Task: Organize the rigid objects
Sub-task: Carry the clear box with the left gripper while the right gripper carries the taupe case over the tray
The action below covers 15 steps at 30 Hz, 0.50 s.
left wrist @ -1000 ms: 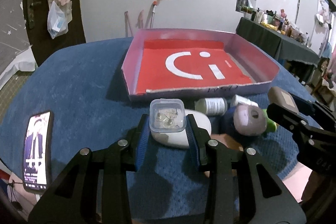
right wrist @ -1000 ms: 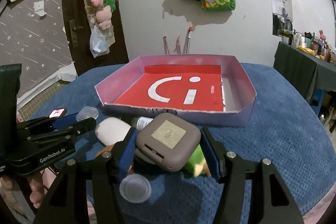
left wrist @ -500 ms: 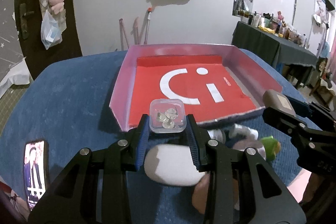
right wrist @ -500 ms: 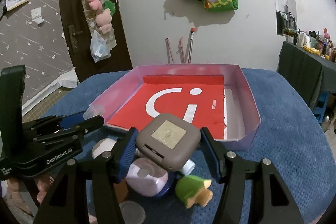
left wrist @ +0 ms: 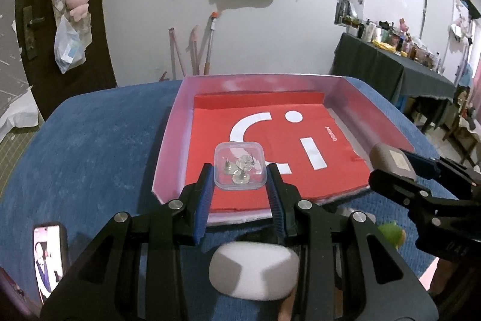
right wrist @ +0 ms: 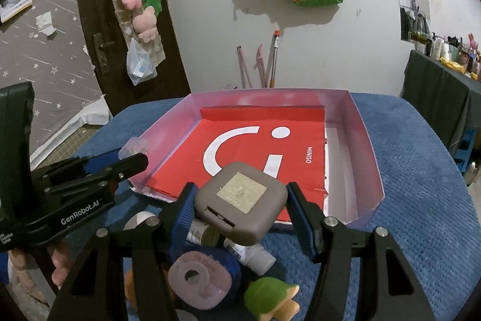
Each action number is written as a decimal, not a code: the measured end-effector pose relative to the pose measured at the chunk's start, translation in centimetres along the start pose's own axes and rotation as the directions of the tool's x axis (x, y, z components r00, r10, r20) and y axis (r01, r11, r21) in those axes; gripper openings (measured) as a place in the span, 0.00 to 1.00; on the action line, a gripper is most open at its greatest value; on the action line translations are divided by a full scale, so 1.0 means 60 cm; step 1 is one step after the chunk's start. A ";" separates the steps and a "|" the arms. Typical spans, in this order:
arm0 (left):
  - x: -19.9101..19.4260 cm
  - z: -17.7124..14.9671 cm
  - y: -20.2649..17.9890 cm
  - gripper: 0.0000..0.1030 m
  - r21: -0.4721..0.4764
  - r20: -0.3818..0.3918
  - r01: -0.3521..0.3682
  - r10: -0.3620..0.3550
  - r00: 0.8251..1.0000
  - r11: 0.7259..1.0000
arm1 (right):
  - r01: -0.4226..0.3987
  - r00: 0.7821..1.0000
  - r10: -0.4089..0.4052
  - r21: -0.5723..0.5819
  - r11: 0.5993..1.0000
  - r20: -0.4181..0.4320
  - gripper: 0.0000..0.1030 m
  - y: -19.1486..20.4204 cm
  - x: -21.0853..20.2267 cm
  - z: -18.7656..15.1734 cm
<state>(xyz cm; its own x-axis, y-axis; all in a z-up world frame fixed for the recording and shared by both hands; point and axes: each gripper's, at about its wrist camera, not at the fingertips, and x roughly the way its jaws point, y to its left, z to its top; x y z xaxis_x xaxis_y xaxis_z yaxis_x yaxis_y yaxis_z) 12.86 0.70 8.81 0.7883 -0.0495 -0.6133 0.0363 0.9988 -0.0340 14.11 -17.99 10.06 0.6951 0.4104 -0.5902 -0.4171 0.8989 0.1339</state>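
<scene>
If you let go from this height, the clear box [left wrist: 240, 167] clamped in your left gripper [left wrist: 240, 185] could tip and bounce on the tray [left wrist: 168, 140]; it hangs above the tray's near edge. Your right gripper [right wrist: 240, 203] pinches the taupe case [right wrist: 240, 202] just short of the rim.
</scene>
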 end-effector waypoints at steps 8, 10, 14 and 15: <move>0.020 0.022 0.010 0.32 -0.013 -0.008 0.012 -0.012 1.000 1.000 | -0.012 1.000 0.012 0.016 1.000 -0.012 0.61 -0.015 0.018 0.029; 0.025 0.025 0.009 0.32 -0.012 -0.012 0.014 -0.014 1.000 1.000 | -0.011 1.000 0.011 0.021 1.000 -0.016 0.61 -0.020 0.024 0.036; 0.040 0.037 0.009 0.32 -0.010 -0.022 0.018 -0.018 1.000 1.000 | -0.002 1.000 0.003 0.026 1.000 -0.027 0.61 -0.028 0.041 0.049; 0.043 0.039 0.009 0.32 -0.010 -0.025 0.018 -0.019 1.000 1.000 | -0.001 1.000 0.002 0.029 1.000 -0.031 0.61 -0.031 0.045 0.052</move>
<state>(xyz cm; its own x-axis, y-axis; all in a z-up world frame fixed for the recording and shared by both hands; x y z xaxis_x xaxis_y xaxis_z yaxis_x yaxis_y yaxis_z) 16.36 1.13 9.05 0.7721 -0.0683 -0.6318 0.0446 0.9976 -0.0532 18.58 -18.05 10.69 0.6760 0.4072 -0.6141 -0.4004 0.9027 0.1578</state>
